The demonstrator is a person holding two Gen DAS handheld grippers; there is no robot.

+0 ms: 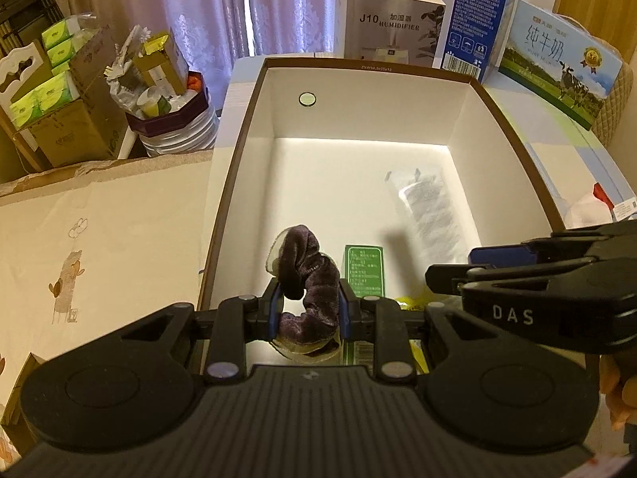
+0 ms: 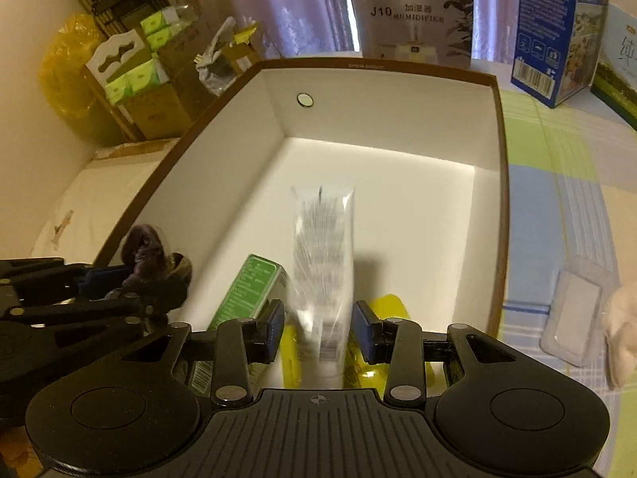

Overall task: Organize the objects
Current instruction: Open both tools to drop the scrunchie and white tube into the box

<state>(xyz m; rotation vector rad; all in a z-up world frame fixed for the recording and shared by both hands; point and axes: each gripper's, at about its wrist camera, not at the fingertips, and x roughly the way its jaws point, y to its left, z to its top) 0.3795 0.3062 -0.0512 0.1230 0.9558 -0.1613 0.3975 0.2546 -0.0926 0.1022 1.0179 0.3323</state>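
A brown-rimmed box with a white inside (image 1: 254, 91) (image 2: 502, 167) stands on the table. My left gripper (image 1: 309, 310) is shut on a purple velvet scrunchie (image 1: 306, 271) above the box's near end; the scrunchie also shows in the right wrist view (image 2: 149, 255). Inside the box lie a green carton (image 1: 364, 269) (image 2: 249, 290), a clear tube (image 1: 428, 207) (image 2: 324, 247) and a yellow packet (image 2: 390, 310). My right gripper (image 2: 318, 332) is open, its fingers either side of the tube's near end, not touching it. The tube looks blurred.
A humidifier box (image 1: 388, 26), a blue box (image 1: 475, 16) and a milk carton (image 1: 557, 63) stand behind the box. A clear plastic case (image 2: 573, 310) and something pale pink (image 2: 623, 330) lie on the checked cloth at the right. Cardboard boxes (image 1: 59, 119) stand at the left.
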